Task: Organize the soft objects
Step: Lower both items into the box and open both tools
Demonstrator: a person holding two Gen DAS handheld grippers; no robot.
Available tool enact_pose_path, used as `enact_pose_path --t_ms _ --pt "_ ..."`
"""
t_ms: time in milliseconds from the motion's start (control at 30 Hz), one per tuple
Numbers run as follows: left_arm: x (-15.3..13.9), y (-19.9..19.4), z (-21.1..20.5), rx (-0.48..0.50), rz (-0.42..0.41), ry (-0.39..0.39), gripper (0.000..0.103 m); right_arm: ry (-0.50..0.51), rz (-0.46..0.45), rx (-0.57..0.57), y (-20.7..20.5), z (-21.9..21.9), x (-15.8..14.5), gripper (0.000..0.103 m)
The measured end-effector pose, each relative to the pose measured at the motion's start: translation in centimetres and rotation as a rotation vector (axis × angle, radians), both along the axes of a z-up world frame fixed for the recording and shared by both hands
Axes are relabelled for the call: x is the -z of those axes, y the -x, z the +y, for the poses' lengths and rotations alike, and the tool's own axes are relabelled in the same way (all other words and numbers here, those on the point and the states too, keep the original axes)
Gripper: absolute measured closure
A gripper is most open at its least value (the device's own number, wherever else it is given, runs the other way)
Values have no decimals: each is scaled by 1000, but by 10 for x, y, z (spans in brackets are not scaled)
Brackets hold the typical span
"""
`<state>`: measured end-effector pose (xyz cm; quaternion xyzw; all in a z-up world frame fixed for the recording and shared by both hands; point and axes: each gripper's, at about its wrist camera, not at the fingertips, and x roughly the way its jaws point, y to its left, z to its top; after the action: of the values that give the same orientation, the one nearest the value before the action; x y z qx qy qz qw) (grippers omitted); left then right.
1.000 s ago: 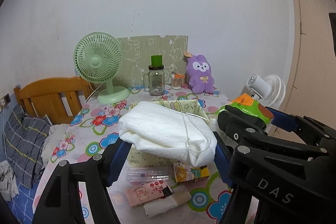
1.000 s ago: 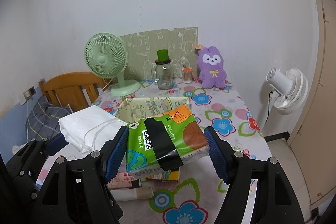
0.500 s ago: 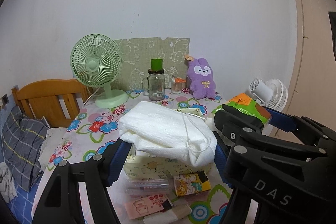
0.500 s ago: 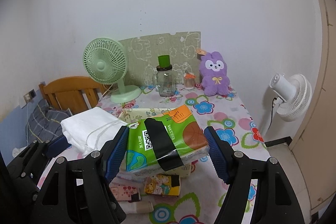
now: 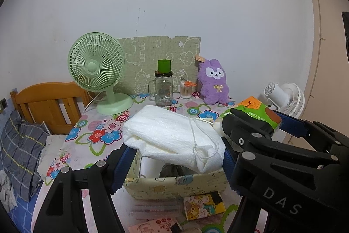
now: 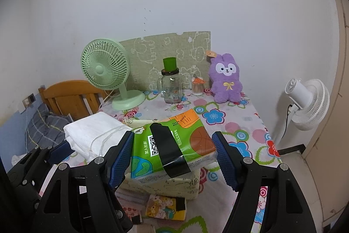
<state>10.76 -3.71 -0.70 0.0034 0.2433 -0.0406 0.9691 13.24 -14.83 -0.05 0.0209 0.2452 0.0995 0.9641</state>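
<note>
My left gripper [image 5: 176, 157] is shut on a folded white towel [image 5: 170, 134] tied with string, also seen at the left as the towel [image 6: 91, 132]. My right gripper [image 6: 172, 154] is shut on a green tissue pack [image 6: 174, 141] with a black tape band; the pack [image 5: 253, 110] shows at the right in the left wrist view. Both are held just above a pale yellow cartoon-print fabric box [image 5: 174, 186] [image 6: 187, 186] on the floral table. A purple plush rabbit [image 5: 213, 82] [image 6: 226, 78] sits upright at the back by the wall.
At the back stand a green desk fan [image 5: 96, 67], a glass jar [image 5: 163, 88] topped by a green cup, and a small swab jar [image 5: 186, 91]. A small colourful box [image 5: 202, 204] lies in front. A white floor fan [image 6: 307, 99] stands right, a wooden headboard [image 5: 50, 102] left.
Both grippers have moved forward over the table with their loads; the yellow box, earlier behind the towel, now lies under them. The fan and rabbit look nearer. Neither grip has changed.
</note>
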Motion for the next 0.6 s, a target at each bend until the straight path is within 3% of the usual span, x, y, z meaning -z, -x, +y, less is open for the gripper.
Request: enact_pose_path --t_ms 600 --pt "23 -55 12 -23 72 5 27 8 29 -26 -46 14 14 28"
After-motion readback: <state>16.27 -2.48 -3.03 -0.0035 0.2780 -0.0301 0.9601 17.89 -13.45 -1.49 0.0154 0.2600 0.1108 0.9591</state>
